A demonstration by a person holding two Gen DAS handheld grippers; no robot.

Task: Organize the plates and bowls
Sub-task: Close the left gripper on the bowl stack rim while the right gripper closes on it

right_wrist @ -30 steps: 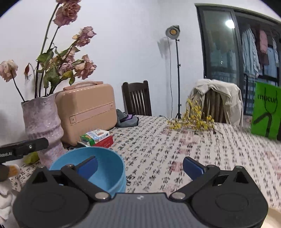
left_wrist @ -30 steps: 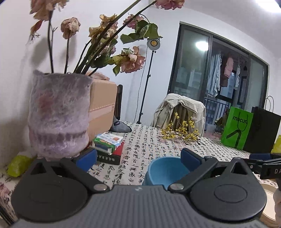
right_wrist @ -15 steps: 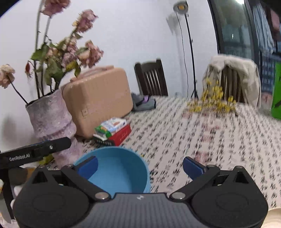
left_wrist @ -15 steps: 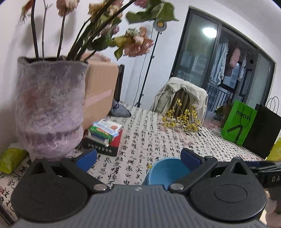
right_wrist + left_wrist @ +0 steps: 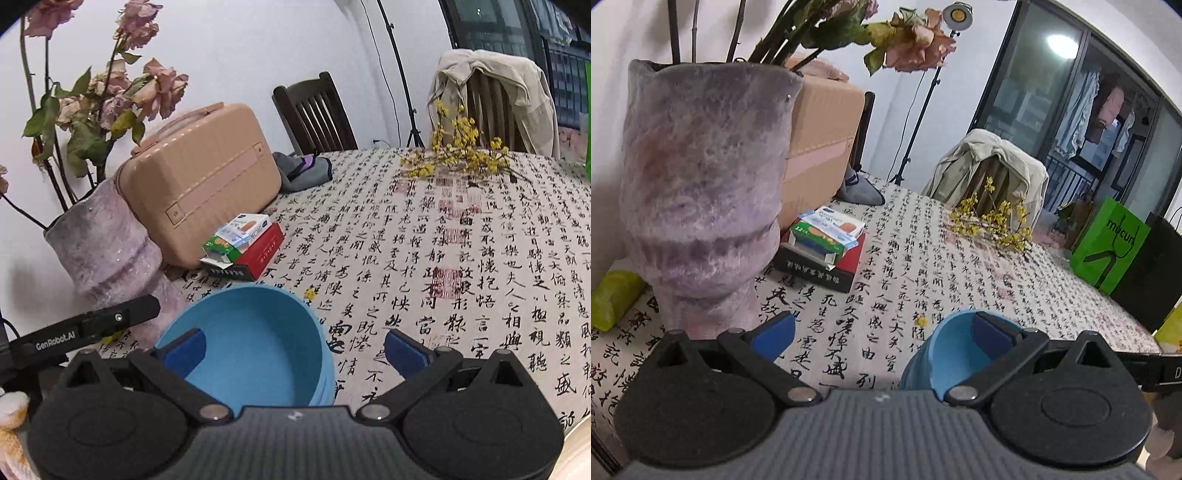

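A blue bowl [image 5: 255, 343] rests upright on the calligraphy-print tablecloth [image 5: 461, 258], close in front of both grippers. My right gripper [image 5: 293, 350] is open, its left pad [image 5: 184, 349] inside the bowl and its right pad out over the cloth. In the left wrist view the bowl [image 5: 942, 354] is low and right of centre. My left gripper [image 5: 882, 334] is open too. Its right pad [image 5: 991, 334] is inside the bowl's rim and the other is outside. Part of the left gripper's black body [image 5: 92, 326] shows at the right view's left edge.
A tall mauve vase [image 5: 701, 184] of dried roses stands close at the left, with a pink suitcase [image 5: 199, 177] behind it and stacked boxes [image 5: 243, 243] beside it. Yellow flower sprigs [image 5: 465, 155], chairs and a green bag [image 5: 1108, 251] lie farther off. A pale rim [image 5: 578, 446] shows at bottom right.
Both grippers have sunk and tipped down toward the table. The bowl looks larger and nearer in the right view. Both stay open.
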